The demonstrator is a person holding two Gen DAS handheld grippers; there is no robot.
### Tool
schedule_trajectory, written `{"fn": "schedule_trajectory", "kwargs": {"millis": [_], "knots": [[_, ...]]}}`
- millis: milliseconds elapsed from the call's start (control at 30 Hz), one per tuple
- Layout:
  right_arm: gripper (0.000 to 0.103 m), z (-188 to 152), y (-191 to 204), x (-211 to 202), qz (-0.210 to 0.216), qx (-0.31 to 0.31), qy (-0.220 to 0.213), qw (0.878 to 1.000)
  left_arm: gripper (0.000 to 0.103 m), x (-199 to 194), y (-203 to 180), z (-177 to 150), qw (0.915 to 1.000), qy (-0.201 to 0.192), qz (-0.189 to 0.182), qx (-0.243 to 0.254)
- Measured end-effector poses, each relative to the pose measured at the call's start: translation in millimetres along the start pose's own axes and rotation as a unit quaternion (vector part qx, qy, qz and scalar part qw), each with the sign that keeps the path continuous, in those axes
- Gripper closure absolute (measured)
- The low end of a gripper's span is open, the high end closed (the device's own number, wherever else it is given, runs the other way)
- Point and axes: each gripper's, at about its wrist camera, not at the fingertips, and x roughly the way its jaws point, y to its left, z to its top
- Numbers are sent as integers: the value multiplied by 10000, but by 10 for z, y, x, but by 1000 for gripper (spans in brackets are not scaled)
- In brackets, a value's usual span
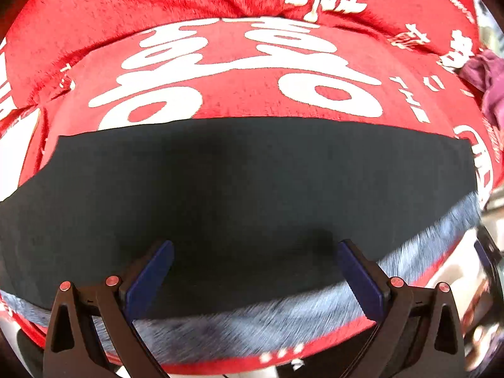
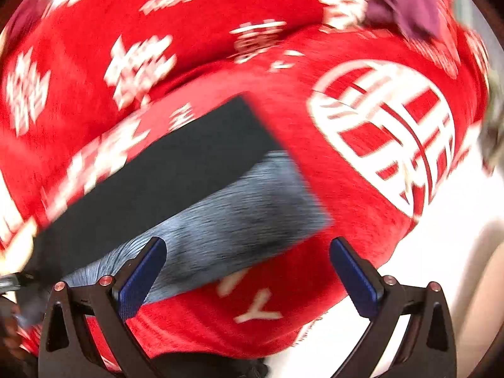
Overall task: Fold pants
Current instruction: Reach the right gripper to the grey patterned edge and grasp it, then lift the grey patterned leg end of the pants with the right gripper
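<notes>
The dark pants [image 1: 239,189] lie flat on a red blanket with white lettering [image 1: 252,72]. Their near edge shows a lighter blue-grey band [image 1: 252,318]. My left gripper [image 1: 255,267] is open just above the pants' near edge, holding nothing. In the right wrist view the pants [image 2: 176,170] lie as a long strip running from lower left to upper right, with the blue-grey band [image 2: 239,217] on the near side. My right gripper [image 2: 249,267] is open and empty near the strip's right end. This view is blurred.
A purple cloth [image 1: 486,78] lies at the blanket's far right, also in the right wrist view [image 2: 409,0]. White floor or surface [image 2: 441,252] shows past the blanket's right edge. The other gripper [image 1: 486,258] shows at the right edge of the left wrist view.
</notes>
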Motion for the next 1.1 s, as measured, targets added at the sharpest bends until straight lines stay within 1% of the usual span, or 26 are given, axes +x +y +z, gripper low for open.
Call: {"fn": "schedule_trajectory", "kwargs": {"millis": [33, 67, 133, 167, 233, 300, 367, 400, 433, 467, 500, 567, 667, 700, 733, 800, 900, 933, 967, 1000, 1033, 1067, 1100], "knots": [[0, 13, -104, -1, 142, 152, -47, 9998, 0, 77, -26, 17, 9999, 79, 90, -44], [0, 21, -143, 15, 211, 180, -63, 9996, 0, 111, -84, 26, 9998, 44, 190, -36], [3, 43, -131, 63, 361, 35, -114, 9993, 0, 105, -148, 13, 9994, -94, 327, 88], [6, 56, -104, 96, 406, -45, -105, 9991, 0, 107, -149, 4, 9993, -127, 335, 96], [20, 109, -26, 232, 454, -245, 59, 9987, 0, 105, -142, 0, 9994, -141, 316, 66], [24, 133, 30, 234, 351, -416, -145, 9984, 0, 106, -145, -2, 9992, -172, 355, 40], [24, 167, 49, 220, 417, -399, -157, 9982, 0, 111, -150, -9, 9989, -222, 412, -14], [28, 180, 55, 199, 467, -396, -185, 9979, 0, 109, -152, -14, 9988, -243, 429, -34], [31, 179, 67, 162, 628, -429, -216, 9969, 0, 103, -154, -20, 9987, -262, 445, -42], [38, 161, 68, 131, 739, -460, -219, 9960, 0, 101, -157, -25, 9986, -276, 452, -44], [40, 129, 63, 115, 874, -501, -163, 9948, 0, 104, -160, -32, 9986, -278, 442, -47], [40, 47, 6, 141, 917, -385, 21, 9950, 0, 104, -161, -25, 9988, -260, 416, -50], [40, -108, -97, 82, 1196, -115, -48, 9927, 0, 98, -165, -26, 9986, -298, 436, -43], [38, -130, -100, 78, 1321, -87, -68, 9912, 0, 97, -168, -28, 9985, -317, 453, -46], [38, -130, -73, 97, 1359, -117, -98, 9906, 0, 95, -169, -32, 9984, -333, 459, -52], [38, -71, -13, 136, 1406, -173, -233, 9896, 0, 89, -159, -29, 9985, -337, 436, -46], [38, 97, -7, 225, 1553, 28, -394, 9871, 0, 85, -158, -15, 9986, -316, 416, -42], [38, 153, 4, 257, 1621, 69, -374, 9860, 0, 85, -156, -13, 9986, -317, 417, -43], [43, 183, 19, 265, 1625, 48, -351, 9861, 0, 85, -156, -13, 9986, -322, 419, -42], [63, 202, 60, 280, 1575, -45, -277, 9871, 0, 86, -156, -9, 9986, -326, 423, -47], [75, 203, 84, 303, 1535, -108, -162, 9880, 0, 89, -157, -9, 9985, -334, 429, -53], [80, 196, 88, 312, 1499, -135, -114, 9885, 0, 91, -161, -9, 9984, -346, 442, -59], [81, 190, 85, 310, 1482, -148, -122, 9888, 0, 91, -163, -9, 9984, -351, 448, -53]]}}
